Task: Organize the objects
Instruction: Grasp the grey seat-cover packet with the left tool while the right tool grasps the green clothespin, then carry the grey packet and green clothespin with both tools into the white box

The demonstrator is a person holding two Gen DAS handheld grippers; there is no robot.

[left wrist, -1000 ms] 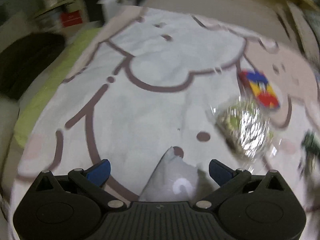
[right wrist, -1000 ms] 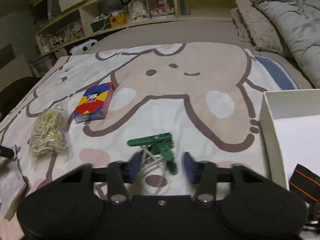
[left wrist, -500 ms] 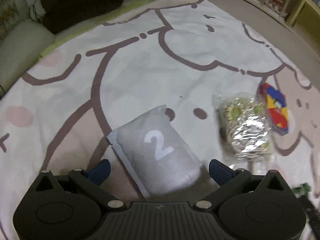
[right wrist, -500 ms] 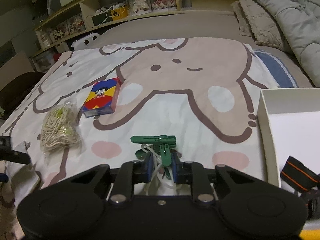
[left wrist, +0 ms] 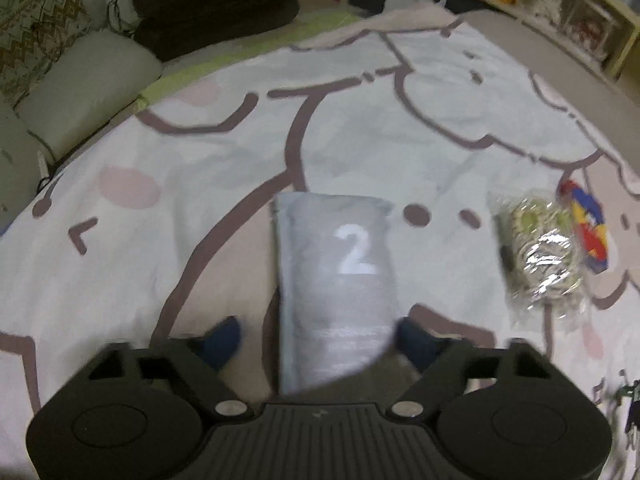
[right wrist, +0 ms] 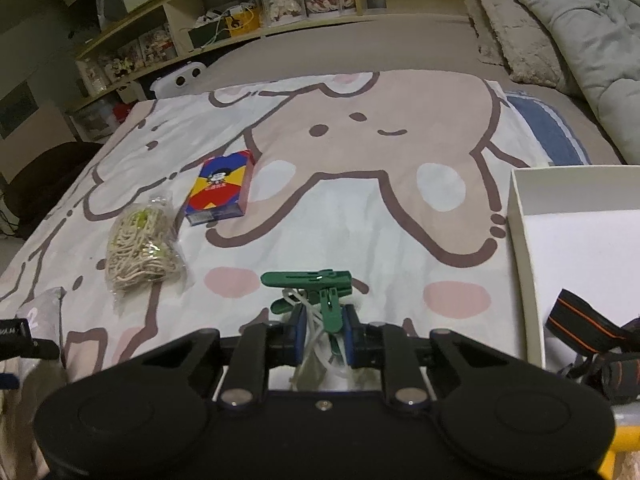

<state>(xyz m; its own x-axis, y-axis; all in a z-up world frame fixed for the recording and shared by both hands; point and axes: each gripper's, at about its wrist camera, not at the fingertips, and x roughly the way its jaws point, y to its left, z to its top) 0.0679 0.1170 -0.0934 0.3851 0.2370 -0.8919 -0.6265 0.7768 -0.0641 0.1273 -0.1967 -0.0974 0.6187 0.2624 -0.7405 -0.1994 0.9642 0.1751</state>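
A grey pouch (left wrist: 340, 280) marked "2" lies on the cartoon bedspread (left wrist: 200, 160), its near end between the jaws of my left gripper (left wrist: 320, 340). Those jaws are closing; the right fingertip (left wrist: 416, 340) is at the pouch's edge, while the left one is still apart from it. In the right wrist view, my right gripper (right wrist: 324, 320) is shut on a bundle of green clips (right wrist: 308, 278) with white cord, held just above the bedspread (right wrist: 360, 220). The pouch (right wrist: 40, 308) also shows at that view's left edge.
A clear bag of cream cord (right wrist: 140, 248) (left wrist: 536, 248) and a colourful box (right wrist: 222, 184) (left wrist: 588, 232) lie between the two grippers. A white box (right wrist: 520, 240) at the right holds a black strap with orange lines (right wrist: 580, 324). Pillows (left wrist: 80, 88) and shelves (right wrist: 240, 20) border the bed.
The left gripper swung over the pouch, lined up with it, and its jaws narrowed around it. The right gripper shut on the green clips and rose slightly with them.
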